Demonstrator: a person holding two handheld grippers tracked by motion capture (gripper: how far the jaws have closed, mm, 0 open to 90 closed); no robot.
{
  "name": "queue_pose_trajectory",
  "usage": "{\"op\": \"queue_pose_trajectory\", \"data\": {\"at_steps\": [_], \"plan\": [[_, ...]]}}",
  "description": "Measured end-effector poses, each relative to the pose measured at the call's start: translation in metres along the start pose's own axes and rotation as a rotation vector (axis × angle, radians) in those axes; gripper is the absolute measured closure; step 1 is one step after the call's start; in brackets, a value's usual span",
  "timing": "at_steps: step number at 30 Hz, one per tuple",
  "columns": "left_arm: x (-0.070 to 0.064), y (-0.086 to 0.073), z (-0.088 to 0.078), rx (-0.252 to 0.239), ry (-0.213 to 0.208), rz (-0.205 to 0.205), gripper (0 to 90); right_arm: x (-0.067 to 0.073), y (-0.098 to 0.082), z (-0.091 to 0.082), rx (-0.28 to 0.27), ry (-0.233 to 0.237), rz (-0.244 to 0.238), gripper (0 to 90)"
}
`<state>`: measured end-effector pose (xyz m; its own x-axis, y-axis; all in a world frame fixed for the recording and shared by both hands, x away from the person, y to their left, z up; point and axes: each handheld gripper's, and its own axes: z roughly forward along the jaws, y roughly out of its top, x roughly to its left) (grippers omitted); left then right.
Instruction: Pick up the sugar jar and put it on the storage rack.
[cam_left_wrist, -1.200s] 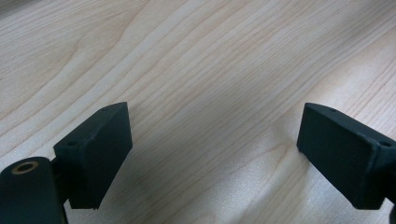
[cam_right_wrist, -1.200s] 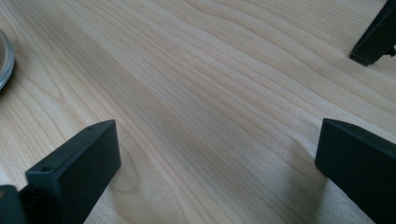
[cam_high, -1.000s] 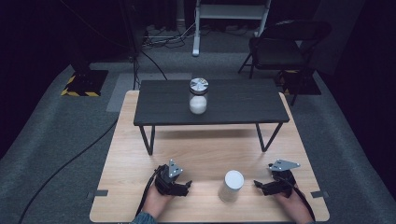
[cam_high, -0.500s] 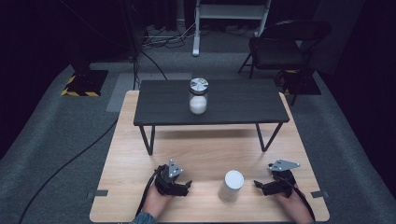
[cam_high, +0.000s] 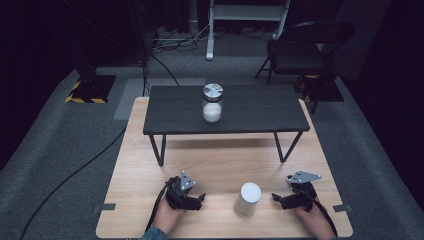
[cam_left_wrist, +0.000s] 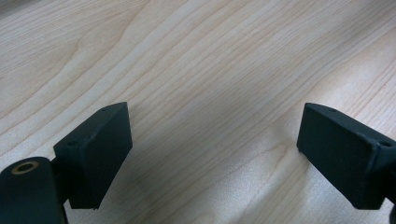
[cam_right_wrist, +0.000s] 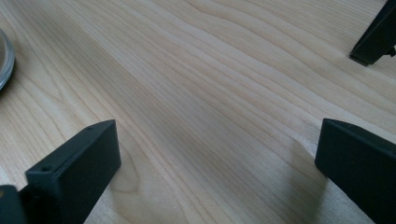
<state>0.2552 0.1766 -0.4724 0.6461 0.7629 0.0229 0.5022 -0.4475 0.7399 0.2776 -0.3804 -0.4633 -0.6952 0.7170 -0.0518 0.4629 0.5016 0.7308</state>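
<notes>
A: Where is the white cup?

B: It stands upright on the wooden table, between the two grippers. The right gripper is just beside it, jaws apart and holding nothing. The left gripper is a little farther away, also open and empty.

A: And beyond them?

B: A jar stands on the black shelf, well apart from both.

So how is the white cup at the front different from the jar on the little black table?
The white cup stands on the wooden tabletop between the two grippers, while the jar stands farther back on the raised black table. The cup is plain white and opaque; the jar is clear glass, partly filled with something white. The cup's top looks plain white, whereas the jar carries a silvery patterned lid. Both stand upright, and neither is being touched.
</notes>
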Motion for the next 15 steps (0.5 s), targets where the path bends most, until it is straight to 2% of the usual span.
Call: {"op": "queue_pose_trajectory", "data": {"at_steps": [15], "plan": [[-0.0001, -0.0001, -0.0005, 0.002, 0.000, 0.002, 10.2, 0.0011, -0.0001, -0.0001, 0.000, -0.003, 0.004, 0.2]]}}
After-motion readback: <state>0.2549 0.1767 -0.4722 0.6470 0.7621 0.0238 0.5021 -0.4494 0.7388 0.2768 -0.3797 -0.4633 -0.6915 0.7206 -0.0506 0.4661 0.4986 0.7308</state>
